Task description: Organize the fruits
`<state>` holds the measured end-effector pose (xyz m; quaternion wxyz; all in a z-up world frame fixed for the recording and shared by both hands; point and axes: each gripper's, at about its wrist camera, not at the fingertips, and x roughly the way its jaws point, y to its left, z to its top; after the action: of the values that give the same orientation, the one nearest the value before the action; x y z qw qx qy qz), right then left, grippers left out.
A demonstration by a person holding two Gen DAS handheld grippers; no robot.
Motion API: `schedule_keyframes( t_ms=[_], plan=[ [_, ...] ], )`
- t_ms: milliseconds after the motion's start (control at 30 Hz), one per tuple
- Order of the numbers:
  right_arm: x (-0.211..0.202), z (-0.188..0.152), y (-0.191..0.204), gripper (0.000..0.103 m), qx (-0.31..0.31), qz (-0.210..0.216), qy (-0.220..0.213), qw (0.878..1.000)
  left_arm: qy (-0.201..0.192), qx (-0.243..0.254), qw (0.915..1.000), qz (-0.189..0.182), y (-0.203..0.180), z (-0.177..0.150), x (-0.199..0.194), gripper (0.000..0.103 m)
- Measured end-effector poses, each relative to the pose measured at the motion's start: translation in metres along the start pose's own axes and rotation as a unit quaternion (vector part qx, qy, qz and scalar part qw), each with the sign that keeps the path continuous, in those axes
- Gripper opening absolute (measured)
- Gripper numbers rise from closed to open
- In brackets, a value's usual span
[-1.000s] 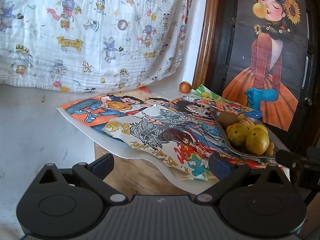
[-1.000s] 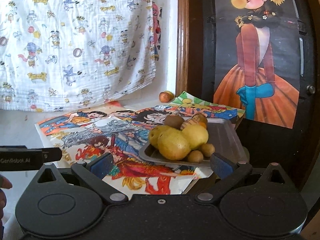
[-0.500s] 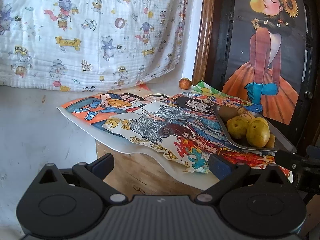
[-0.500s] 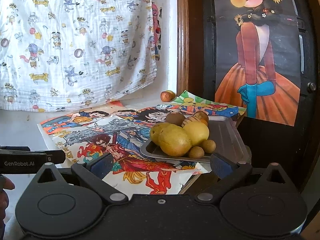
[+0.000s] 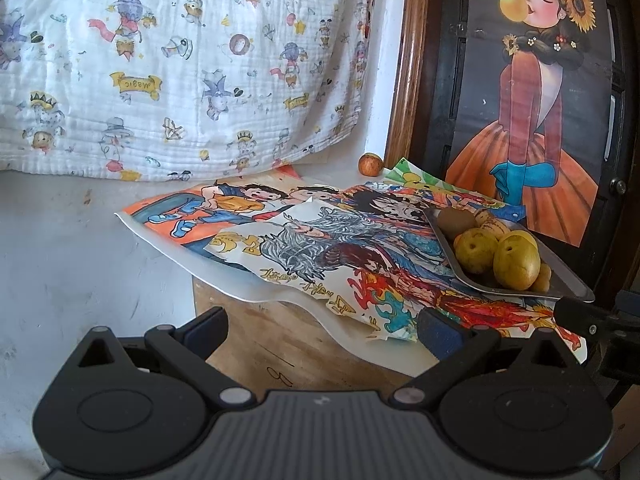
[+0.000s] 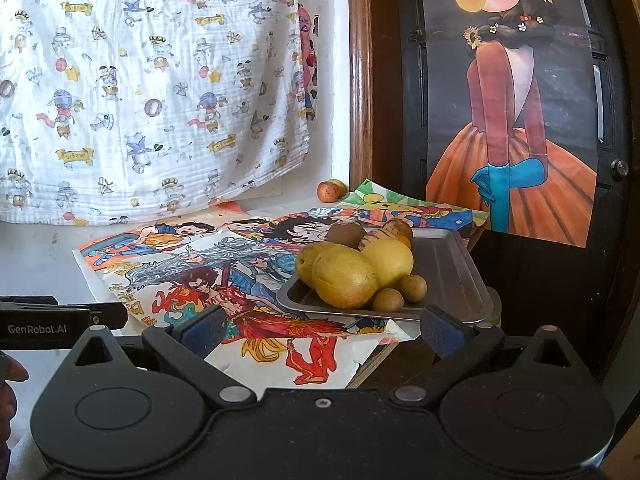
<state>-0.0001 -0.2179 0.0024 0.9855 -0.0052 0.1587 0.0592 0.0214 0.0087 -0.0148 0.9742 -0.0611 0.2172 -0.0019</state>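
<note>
Right wrist view: right gripper (image 6: 320, 326) jaws wide apart, holding nothing; same for left gripper (image 5: 322, 326). Metal tray (image 6: 452, 268) near the surface's right front corner, long axis running front to back, fruits (image 6: 352, 272) heaped at its near end. Stray apple (image 6: 327, 191) at the back edge. Risk: heap rolling off the surface if nudged carelessly.

In the right wrist view, the metal tray (image 6: 452, 276) hides its near rim behind the right gripper's finger (image 6: 440, 330); a hand (image 6: 10, 392) is cut off at the left edge.
</note>
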Motion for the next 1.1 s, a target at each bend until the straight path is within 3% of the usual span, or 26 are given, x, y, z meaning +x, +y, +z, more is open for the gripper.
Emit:
schedule_keyframes(
  t_ms=[1100],
  plan=[
    [-0.0003, -0.0031, -0.0019, 0.102, 0.002, -0.002, 0.003, 1.000, 0.004, -0.003, 1.0000, 0.001, 0.0031, -0.0033, 0.0005, 0.103]
  ],
)
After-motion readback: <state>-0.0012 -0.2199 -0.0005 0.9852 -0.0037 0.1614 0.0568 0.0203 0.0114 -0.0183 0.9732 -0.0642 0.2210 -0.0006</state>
